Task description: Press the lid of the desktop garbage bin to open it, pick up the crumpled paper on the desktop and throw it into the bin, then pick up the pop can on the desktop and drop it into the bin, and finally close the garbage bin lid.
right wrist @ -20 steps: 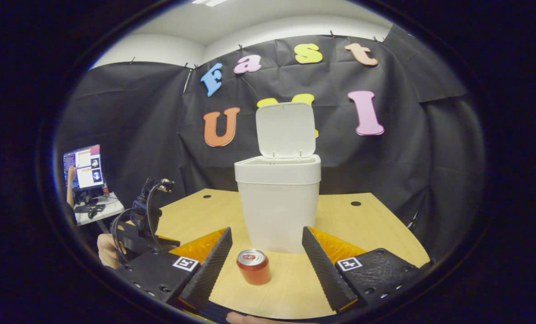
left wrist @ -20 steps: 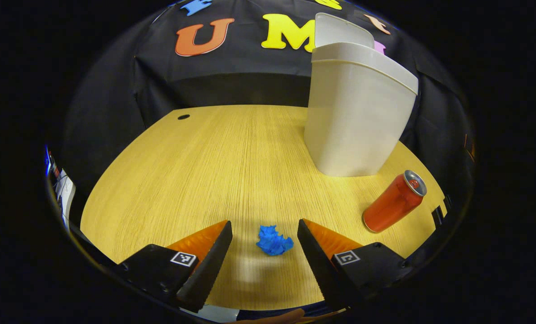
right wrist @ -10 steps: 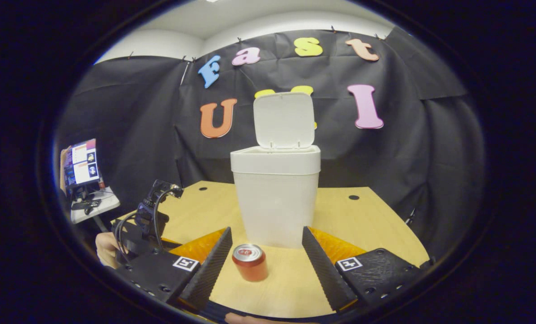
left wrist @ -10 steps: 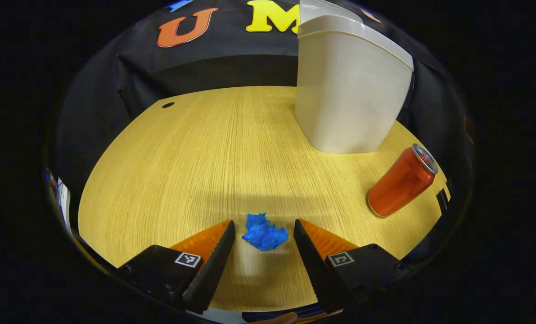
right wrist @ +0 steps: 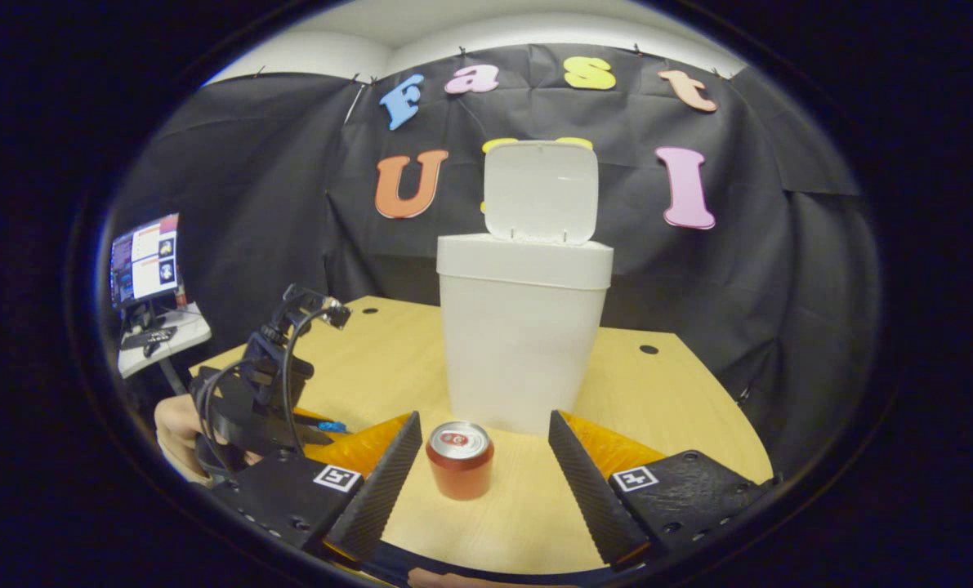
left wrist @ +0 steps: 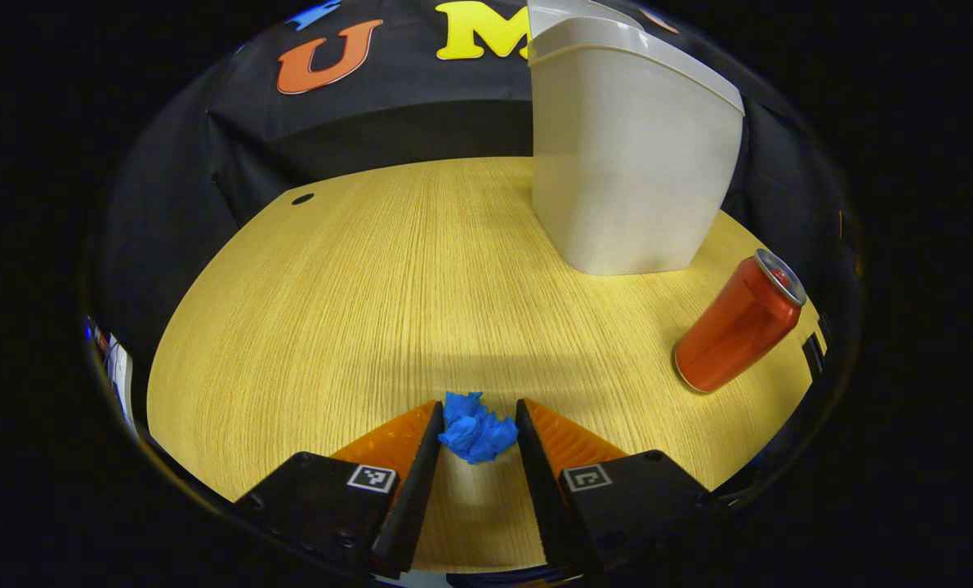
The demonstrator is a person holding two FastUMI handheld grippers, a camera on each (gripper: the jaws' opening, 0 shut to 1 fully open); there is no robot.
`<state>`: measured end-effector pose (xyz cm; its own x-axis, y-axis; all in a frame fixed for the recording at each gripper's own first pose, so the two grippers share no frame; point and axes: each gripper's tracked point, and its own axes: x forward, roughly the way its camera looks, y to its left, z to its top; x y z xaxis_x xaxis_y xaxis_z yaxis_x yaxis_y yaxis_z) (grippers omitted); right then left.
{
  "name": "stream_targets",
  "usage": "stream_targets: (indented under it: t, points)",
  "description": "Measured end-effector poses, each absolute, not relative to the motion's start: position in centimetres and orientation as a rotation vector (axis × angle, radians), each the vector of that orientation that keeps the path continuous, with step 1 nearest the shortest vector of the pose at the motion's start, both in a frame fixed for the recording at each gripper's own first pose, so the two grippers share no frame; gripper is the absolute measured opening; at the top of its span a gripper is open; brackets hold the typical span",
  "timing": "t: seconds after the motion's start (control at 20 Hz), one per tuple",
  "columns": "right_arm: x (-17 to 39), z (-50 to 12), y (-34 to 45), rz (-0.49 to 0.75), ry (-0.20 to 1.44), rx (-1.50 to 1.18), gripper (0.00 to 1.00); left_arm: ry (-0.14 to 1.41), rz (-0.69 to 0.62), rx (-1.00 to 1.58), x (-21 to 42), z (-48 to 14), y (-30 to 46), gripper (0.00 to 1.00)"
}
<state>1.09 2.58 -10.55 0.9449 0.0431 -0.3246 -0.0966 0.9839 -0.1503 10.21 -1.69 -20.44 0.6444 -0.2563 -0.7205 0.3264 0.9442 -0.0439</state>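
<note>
The garbage bin stands at the centre of the right gripper view with its lid swung up behind the rim, so the first step reads as done; the crumpled paper lies on the desktop, low in the middle of the left gripper view, and the pop can stands upright on the wood at lower centre of the right gripper view, in front of the bin; so both throws and the closing of the lid are left.

The step in hand looks like the pickup of the paper; the left gripper sits low over the desktop at the bottom of its own view, its jaws drawn narrow around the blue wad, which fills the gap and seems to touch both inner faces, though how firm the grip is I cannot tell; the paper rests on the wood, not yet lifted.

The right gripper hangs level at the bottom of its view, jaws wide, the can between them and touching neither; at the lower left of that view a hand holds the left gripper down by the table, a speck of blue at its tips.
</note>
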Motion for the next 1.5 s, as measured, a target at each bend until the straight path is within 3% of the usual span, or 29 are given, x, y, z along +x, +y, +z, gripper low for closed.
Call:
stream_targets:
  t: [0.05, 0.25, 0.45, 0.8, 0.9, 0.95, 1.05, 1.25, 1.5]
  points:
    - [1.3, -11.4, 2.8, 0.069, 0.345, -0.178, 0.95, 0.803, -0.338, 0.091, 10.8, -19.9, -1.8, 0.53]
    - [1.7, -14.4, 4.4, 0.100, 0.430, -0.208, 0.96, 0.791, -0.338, 0.102, 13.3, -17.3, -1.4, 0.42]
    - [2.5, -15.7, 3.9, 0.065, 0.449, -0.250, 0.96, 0.775, -0.341, 0.105, 16.4, -14.0, -1.0, 0.37]
    - [4.3, -18.2, 3.2, 0.013, 0.519, -0.194, 0.94, 0.600, -0.391, 0.029, 23.7, -3.4, -2.2, 0.35]
    - [4.3, -19.6, 4.1, 0.032, 0.553, -0.172, 0.99, 0.584, -0.371, 0.043, 26.1, -0.9, -1.9, 0.35]
    - [4.3, -20.2, 4.3, 0.036, 0.570, -0.172, 0.99, 0.578, -0.362, 0.046, 18.5, -5.5, -0.9, 0.35]
    - [4.6, -20.9, 3.9, 0.023, 0.576, -0.181, 0.99, 0.575, -0.349, 0.048, 24.9, -1.8, -1.2, 0.35]
    - [5.8, -21.7, 3.1, -0.046, 0.536, -0.273, 0.92, 0.559, -0.326, 0.072, 24.7, -1.1, -0.6, 0.35]
    - [6.0, -21.5, 4.3, 0.012, 0.520, -0.217, 0.80, 0.527, -0.299, 0.086, 24.9, -0.3, 0.1, 0.35]
